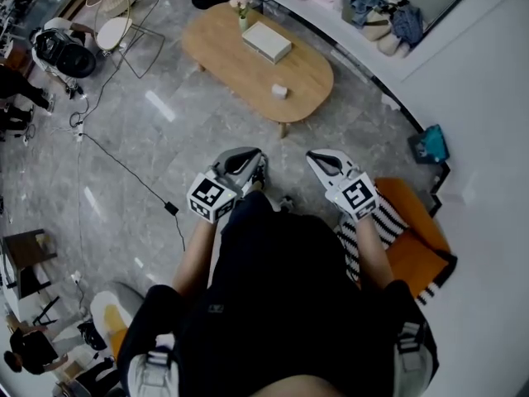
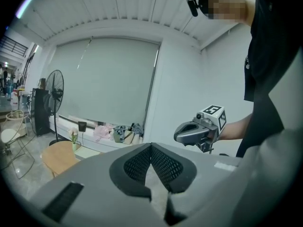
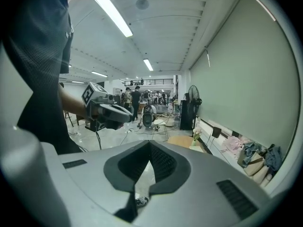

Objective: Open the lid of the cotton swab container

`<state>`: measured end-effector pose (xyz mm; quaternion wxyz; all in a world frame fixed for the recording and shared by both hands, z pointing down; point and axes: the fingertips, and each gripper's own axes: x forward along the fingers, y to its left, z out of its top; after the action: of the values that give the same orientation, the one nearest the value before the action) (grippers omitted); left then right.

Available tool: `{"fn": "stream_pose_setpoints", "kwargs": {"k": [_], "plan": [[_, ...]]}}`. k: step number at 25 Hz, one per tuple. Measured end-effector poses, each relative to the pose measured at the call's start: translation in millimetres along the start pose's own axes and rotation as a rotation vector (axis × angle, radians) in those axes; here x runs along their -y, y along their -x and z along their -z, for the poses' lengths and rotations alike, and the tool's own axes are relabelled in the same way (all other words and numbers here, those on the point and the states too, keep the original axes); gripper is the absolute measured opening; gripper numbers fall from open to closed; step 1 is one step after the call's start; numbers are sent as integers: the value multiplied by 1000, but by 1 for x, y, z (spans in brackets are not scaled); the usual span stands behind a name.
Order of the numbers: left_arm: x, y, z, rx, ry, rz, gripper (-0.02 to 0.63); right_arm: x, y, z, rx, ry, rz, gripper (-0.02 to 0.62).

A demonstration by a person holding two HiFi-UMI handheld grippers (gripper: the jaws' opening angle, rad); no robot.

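In the head view a small white container sits on the oval wooden table, near its right end. Both grippers hang at waist height over the floor, well short of the table. My left gripper is shut with nothing between its pads; its own view shows the mesh pads meeting. My right gripper is shut and empty too, with its pads together. Each gripper shows in the other's view: the right gripper and the left gripper. The container is too small to make out in the gripper views.
A flat white box and a flower vase also stand on the table. An orange seat with a striped cloth is at my right. A black cable runs over the grey floor. Clothes lie on the window ledge.
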<state>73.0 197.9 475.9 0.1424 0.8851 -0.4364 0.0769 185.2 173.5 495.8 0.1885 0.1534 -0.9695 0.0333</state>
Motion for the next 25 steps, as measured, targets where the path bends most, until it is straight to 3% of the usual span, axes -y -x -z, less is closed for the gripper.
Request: {"fn": "stream_pose_setpoints", "kwargs": {"k": [25], "plan": [[-144,-81,-52,-29,-9,168,0,100,-115,-46,-40,-50,99,-5]]}}
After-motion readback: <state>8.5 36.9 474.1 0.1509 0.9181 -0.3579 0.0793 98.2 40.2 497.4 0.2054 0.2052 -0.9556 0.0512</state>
